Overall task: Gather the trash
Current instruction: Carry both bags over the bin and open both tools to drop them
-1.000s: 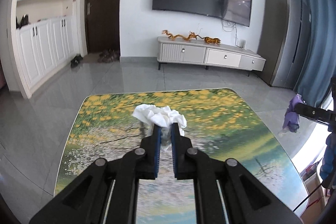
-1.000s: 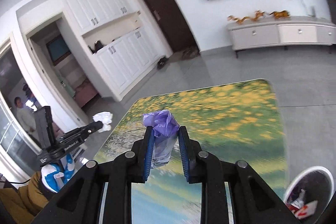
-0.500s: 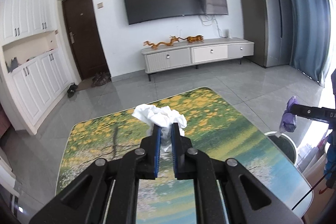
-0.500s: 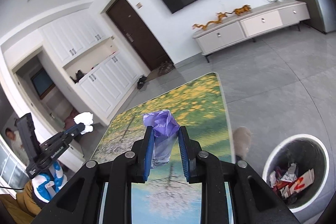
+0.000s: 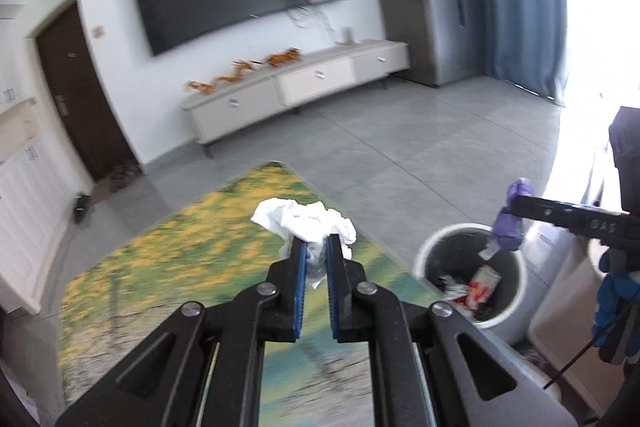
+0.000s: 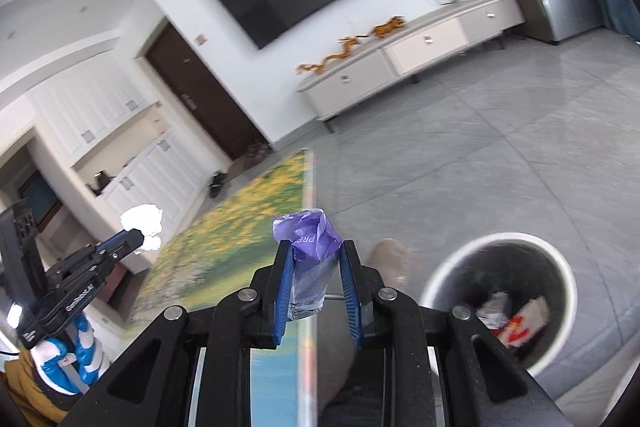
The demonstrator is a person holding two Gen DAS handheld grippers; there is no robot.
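My left gripper [image 5: 316,247] is shut on a crumpled white tissue [image 5: 306,221] and holds it above the table's right edge. My right gripper [image 6: 314,251] is shut on a purple plastic wrapper [image 6: 310,241]; in the left wrist view the wrapper [image 5: 510,221] hangs over the white trash bin [image 5: 436,241]. The bin [image 6: 560,267] stands on the floor to the right of the table and holds several scraps. The left gripper with the tissue also shows in the right wrist view [image 6: 138,231], at the far left.
The table [image 5: 160,255] has a yellow and green flower print. A TV cabinet [image 5: 304,87] stands by the far wall under a wall TV. A foot [image 6: 388,261] shows on the grey tile floor beside the bin. Blue curtains [image 5: 528,7] hang at the right.
Both grippers have swung right, away from the table's middle toward the bin. The purple wrapper now hangs over the bin. Both grips are unchanged.
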